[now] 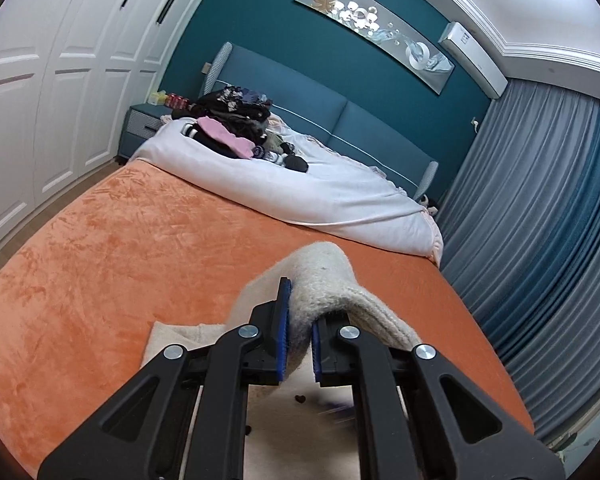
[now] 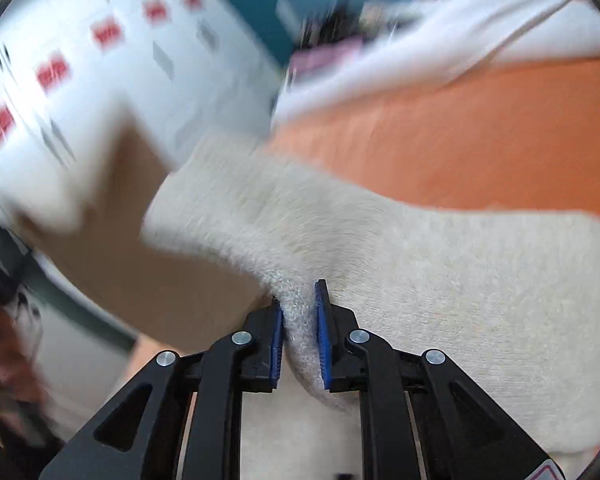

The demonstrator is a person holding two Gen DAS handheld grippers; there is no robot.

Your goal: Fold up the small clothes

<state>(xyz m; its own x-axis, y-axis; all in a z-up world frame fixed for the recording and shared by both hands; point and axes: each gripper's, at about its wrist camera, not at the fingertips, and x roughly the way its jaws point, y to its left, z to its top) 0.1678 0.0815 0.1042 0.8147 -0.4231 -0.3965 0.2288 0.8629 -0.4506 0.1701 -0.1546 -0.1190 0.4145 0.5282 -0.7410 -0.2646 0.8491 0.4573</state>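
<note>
Left wrist view: the left claw (image 1: pixel 299 320) is clamped on a fold of the cream knitted garment (image 1: pixel 324 276), its blue pads (image 1: pixel 285 320) pressing the fabric from both sides; the cloth arches up over the claw and droops past its right finger. The garment hangs just above the orange blanket (image 1: pixel 140 248) that covers the near part of the bed, and a flat cream portion (image 1: pixel 180 334) lies on the blanket beside the claw. Beyond the orange blanket lies a white duvet (image 1: pixel 300 188), and on the duvet, toward the blue headboard (image 1: pixel 340 120), sits a pile of dark and pink clothes (image 1: pixel 232 128). White wardrobe doors (image 1: pixel 60 100) stand to the left of the bed, grey-blue curtains (image 1: pixel 540 200) to its right. Right wrist view (heavily motion-blurred): the right claw (image 2: pixel 300 312) is likewise closed on a pinched ridge of the same cream garment (image 2: pixel 460 280), which spreads broadly to the right of the claw and rises in a flap to the upper left, over the orange blanket (image 2: pixel 480 140). Red patches (image 2: pixel 52 72) mark the wardrobe behind.
</note>
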